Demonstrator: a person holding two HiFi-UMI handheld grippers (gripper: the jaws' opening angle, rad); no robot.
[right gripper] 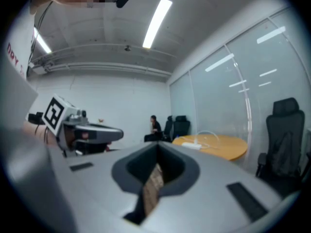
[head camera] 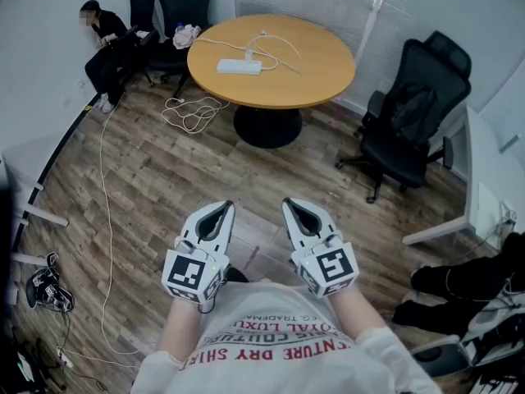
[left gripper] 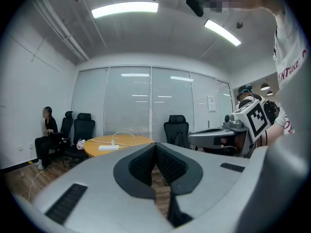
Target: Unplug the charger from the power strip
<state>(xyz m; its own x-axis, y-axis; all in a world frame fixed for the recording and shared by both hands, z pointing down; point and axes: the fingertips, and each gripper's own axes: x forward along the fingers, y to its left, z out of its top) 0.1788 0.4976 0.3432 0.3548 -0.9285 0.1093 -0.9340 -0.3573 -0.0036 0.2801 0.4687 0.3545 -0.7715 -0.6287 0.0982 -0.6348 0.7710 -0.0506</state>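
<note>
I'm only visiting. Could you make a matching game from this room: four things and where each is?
1 power strip
2 coiled white cable
3 black office chair
4 seated person

a by the wall, far left
b on the round table
c on the floor, right of the table
d on the floor at the table's foot

Pairs: 1-b; 2-d; 3-c; 4-a
</note>
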